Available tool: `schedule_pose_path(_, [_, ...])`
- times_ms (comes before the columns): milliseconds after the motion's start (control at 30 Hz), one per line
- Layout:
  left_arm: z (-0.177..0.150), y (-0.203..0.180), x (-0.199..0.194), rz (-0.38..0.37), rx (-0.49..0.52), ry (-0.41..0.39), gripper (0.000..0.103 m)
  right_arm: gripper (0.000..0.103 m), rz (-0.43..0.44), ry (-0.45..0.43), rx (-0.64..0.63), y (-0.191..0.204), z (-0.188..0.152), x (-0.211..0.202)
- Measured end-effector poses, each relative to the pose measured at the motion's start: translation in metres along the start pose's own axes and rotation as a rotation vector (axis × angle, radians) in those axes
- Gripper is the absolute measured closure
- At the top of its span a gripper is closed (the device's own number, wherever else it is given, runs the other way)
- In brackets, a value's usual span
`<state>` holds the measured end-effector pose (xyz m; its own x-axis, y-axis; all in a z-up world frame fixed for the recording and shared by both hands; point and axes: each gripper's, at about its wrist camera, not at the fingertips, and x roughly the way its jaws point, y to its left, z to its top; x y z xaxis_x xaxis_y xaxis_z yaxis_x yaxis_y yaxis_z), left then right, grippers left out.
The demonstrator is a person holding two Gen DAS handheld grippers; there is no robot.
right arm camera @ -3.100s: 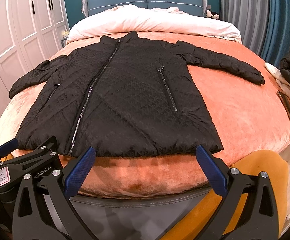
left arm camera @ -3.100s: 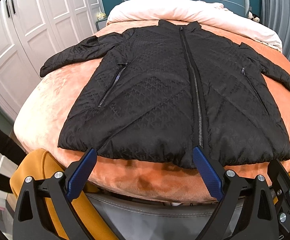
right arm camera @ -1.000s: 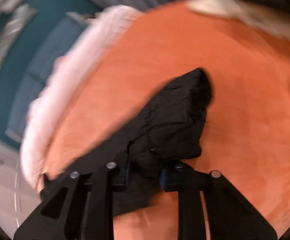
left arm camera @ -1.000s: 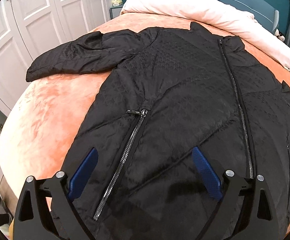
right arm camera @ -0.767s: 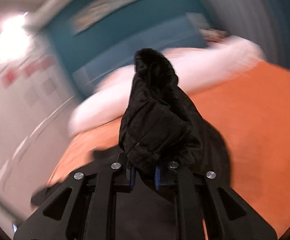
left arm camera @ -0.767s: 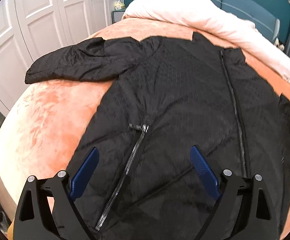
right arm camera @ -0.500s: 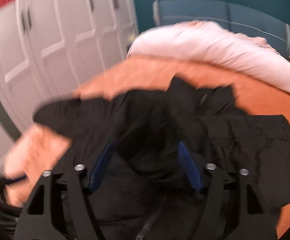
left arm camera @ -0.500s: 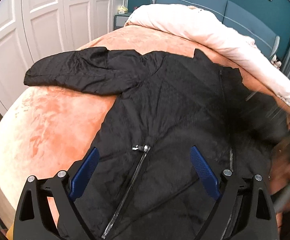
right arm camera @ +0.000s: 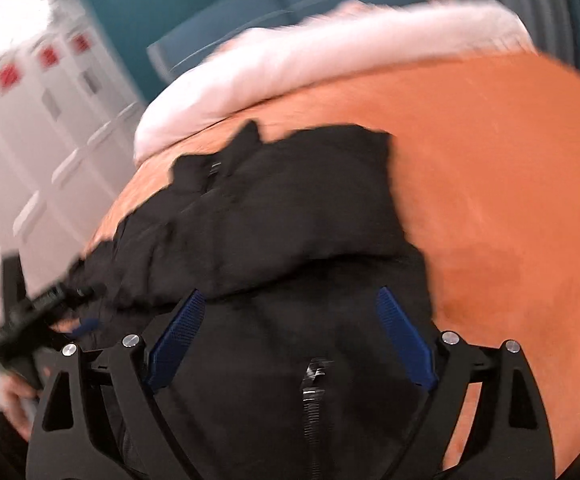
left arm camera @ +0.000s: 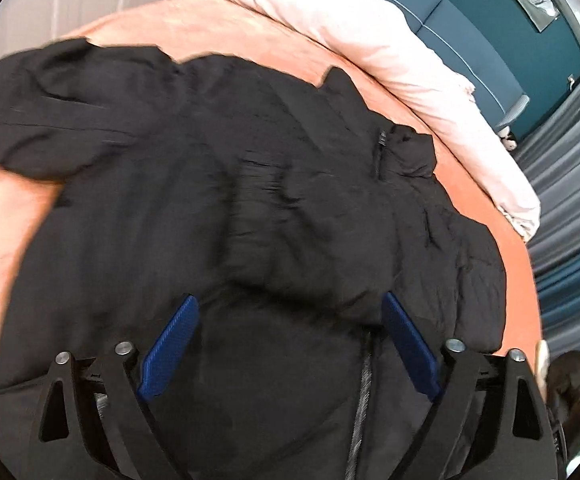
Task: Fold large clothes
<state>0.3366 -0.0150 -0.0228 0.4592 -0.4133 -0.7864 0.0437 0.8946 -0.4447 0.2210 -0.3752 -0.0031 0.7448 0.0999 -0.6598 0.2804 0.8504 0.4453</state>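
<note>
Right sleeve now folded across jacket on orange bed; both hand-held grippers wide, empty.

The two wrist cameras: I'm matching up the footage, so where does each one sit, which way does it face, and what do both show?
Left wrist: on the left gripper, looking down over the black jacket toward the headboard; own open jaws show.
Right wrist: on the right gripper, above the jacket's folded-over sleeve, facing the orange bedspread; own open jaws, left gripper at the left edge.
Shared: jacket, bedspread, pale duvet.
</note>
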Motion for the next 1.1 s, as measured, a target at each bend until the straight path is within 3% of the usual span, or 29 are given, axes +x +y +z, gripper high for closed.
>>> schedule_pose_path(33, [0.004, -0.005, 0.009, -0.005, -0.001, 0.012, 0.037, 0.016, 0.02, 0.006, 0.039, -0.009, 0.002, 0.002])
schedule_pose_path(100, [0.012, -0.012, 0.018, 0.024, 0.007, 0.008, 0.067, 0.018, 0.071, 0.024, 0.105, -0.019, 0.009, 0.013])
schedule_pose_path(167, [0.023, -0.018, 0.016, 0.05, 0.046, -0.029, 0.087, 0.037, 0.067, -0.005, 0.108, -0.013, 0.016, 0.015])
schedule_pose_path(200, [0.03, -0.023, 0.012, 0.067, 0.078, -0.054, 0.087, 0.05, 0.057, -0.035, 0.097, -0.011, 0.019, 0.01])
schedule_pose_path(233, [0.036, -0.026, 0.009, 0.087, 0.104, -0.077, 0.088, 0.061, 0.051, -0.088, 0.074, -0.004, 0.024, 0.003])
schedule_pose_path(300, [0.044, -0.031, 0.007, 0.153, 0.16, -0.108, 0.088, 0.07, 0.052, -0.157, 0.017, 0.016, 0.035, 0.003])
schedule_pose_path(367, [0.044, -0.029, 0.018, 0.204, 0.194, -0.099, 0.088, 0.071, 0.022, -0.158, -0.045, 0.026, 0.042, 0.016])
schedule_pose_path(400, [0.041, -0.024, 0.028, 0.239, 0.208, -0.079, 0.088, 0.073, -0.02, -0.103, -0.084, 0.028, 0.043, 0.039])
schedule_pose_path(467, [0.033, -0.014, 0.043, 0.271, 0.211, -0.048, 0.087, 0.086, -0.152, 0.077, -0.128, 0.016, 0.032, 0.096])
schedule_pose_path(500, [0.027, -0.008, 0.051, 0.282, 0.21, -0.041, 0.085, 0.096, -0.177, 0.153, -0.122, 0.006, 0.02, 0.117])
schedule_pose_path(700, [0.016, -0.008, 0.058, 0.323, 0.254, -0.089, 0.081, 0.094, -0.159, -0.02, -0.151, 0.022, 0.024, 0.079])
schedule_pose_path(733, [0.015, -0.009, 0.059, 0.331, 0.257, -0.095, 0.081, 0.093, -0.193, -0.009, -0.169, 0.021, 0.023, 0.086])
schedule_pose_path(767, [0.013, -0.012, 0.06, 0.338, 0.264, -0.102, 0.08, 0.096, -0.247, 0.081, -0.187, 0.013, 0.017, 0.112])
schedule_pose_path(800, [0.011, -0.014, 0.061, 0.346, 0.274, -0.109, 0.079, 0.097, -0.235, 0.116, -0.181, 0.006, 0.011, 0.124])
schedule_pose_path(900, [0.012, -0.009, 0.053, 0.328, 0.248, -0.11, 0.077, 0.094, -0.276, 0.092, -0.178, 0.017, 0.013, 0.115])
schedule_pose_path(967, [0.015, 0.005, 0.032, 0.271, 0.182, -0.117, 0.076, 0.091, -0.227, 0.056, -0.166, 0.032, 0.007, 0.093])
schedule_pose_path(1033, [0.019, 0.028, -0.002, 0.224, 0.113, -0.159, 0.067, 0.088, -0.206, 0.034, -0.191, 0.049, -0.005, 0.075])
schedule_pose_path(1100, [0.027, 0.058, -0.039, 0.239, 0.06, -0.228, 0.044, 0.08, -0.167, 0.035, -0.224, 0.069, -0.021, 0.061])
